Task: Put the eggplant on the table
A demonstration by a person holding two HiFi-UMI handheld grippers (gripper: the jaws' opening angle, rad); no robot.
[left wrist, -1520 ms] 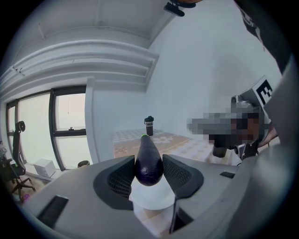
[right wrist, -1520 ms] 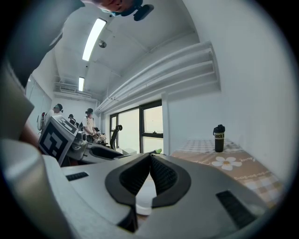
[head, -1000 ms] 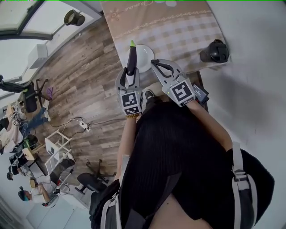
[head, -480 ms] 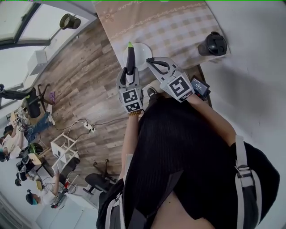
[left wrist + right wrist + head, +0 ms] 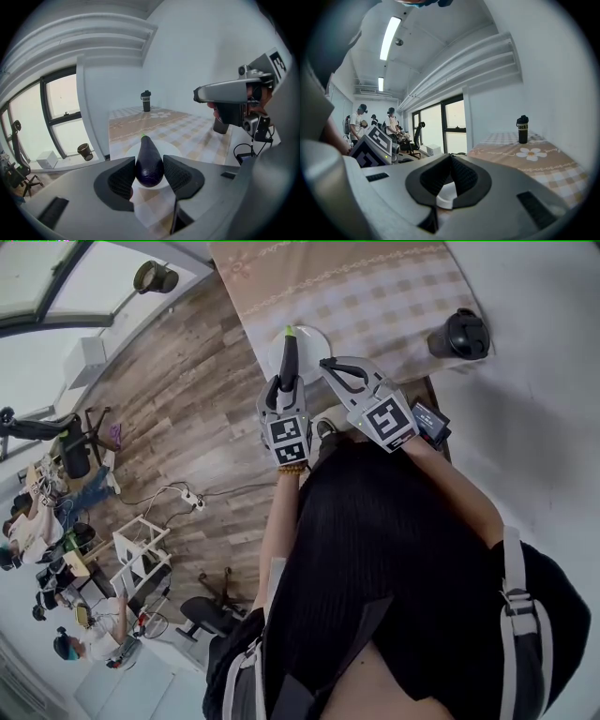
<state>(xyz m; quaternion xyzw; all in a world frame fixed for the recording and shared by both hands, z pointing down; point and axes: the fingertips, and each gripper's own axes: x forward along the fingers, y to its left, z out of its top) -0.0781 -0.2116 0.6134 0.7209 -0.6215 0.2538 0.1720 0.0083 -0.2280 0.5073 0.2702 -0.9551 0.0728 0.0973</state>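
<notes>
A dark purple eggplant with a green tip juts forward out of my left gripper, which is shut on its thick end. In the left gripper view both pads press the eggplant, and it hangs over a white plate on the checked tablecloth. That plate lies near the table's front left corner. My right gripper hovers just right of the eggplant, shut and empty. Its tips meet, with a white rim showing below them.
A black bottle stands at the table's right side by the wall and also shows as a bottle from the right. A black device lies near the front edge. Wood floor lies left of the table. Several people stand far off.
My left gripper has sunk a little and tipped further down with the eggplant still in it, closer over the plate. The right gripper has stayed where it was.
</notes>
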